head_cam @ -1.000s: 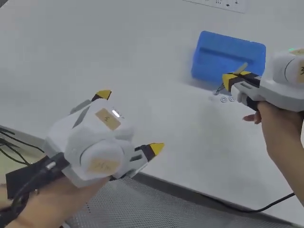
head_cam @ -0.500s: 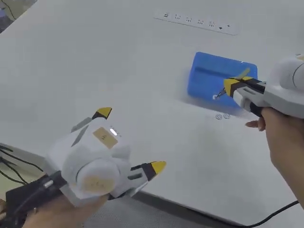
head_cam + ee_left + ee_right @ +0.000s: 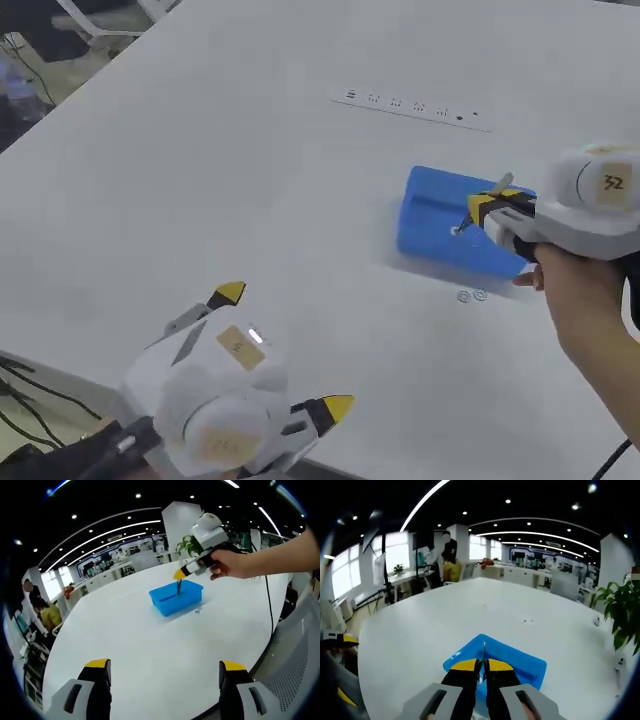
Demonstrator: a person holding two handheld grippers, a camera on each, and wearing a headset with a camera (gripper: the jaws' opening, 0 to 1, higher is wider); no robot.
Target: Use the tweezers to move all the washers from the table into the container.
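The blue container (image 3: 440, 225) sits on the white table (image 3: 250, 180). My right gripper (image 3: 488, 212) is shut on thin metal tweezers (image 3: 462, 227), whose tips hang over the container's inside; whether they hold a washer is too small to tell. Two washers (image 3: 471, 296) lie on the table just in front of the container. Seen from the right gripper view, the tweezers (image 3: 483, 653) stick out between the shut jaws above the container (image 3: 520, 662). My left gripper (image 3: 283, 350) is open and holds nothing near the table's front edge, far from the container (image 3: 175, 598) and washers (image 3: 198, 612).
A flush power strip (image 3: 415, 108) lies in the table beyond the container. A black cable (image 3: 610, 460) runs off the table's near right. A mesh chair (image 3: 300, 650) stands at the table's edge. People stand at distant desks (image 3: 447, 555).
My right gripper has carried the tweezers from just above the two washers to over the container. The head camera tilted, so the scene slid down. The left gripper stayed open.
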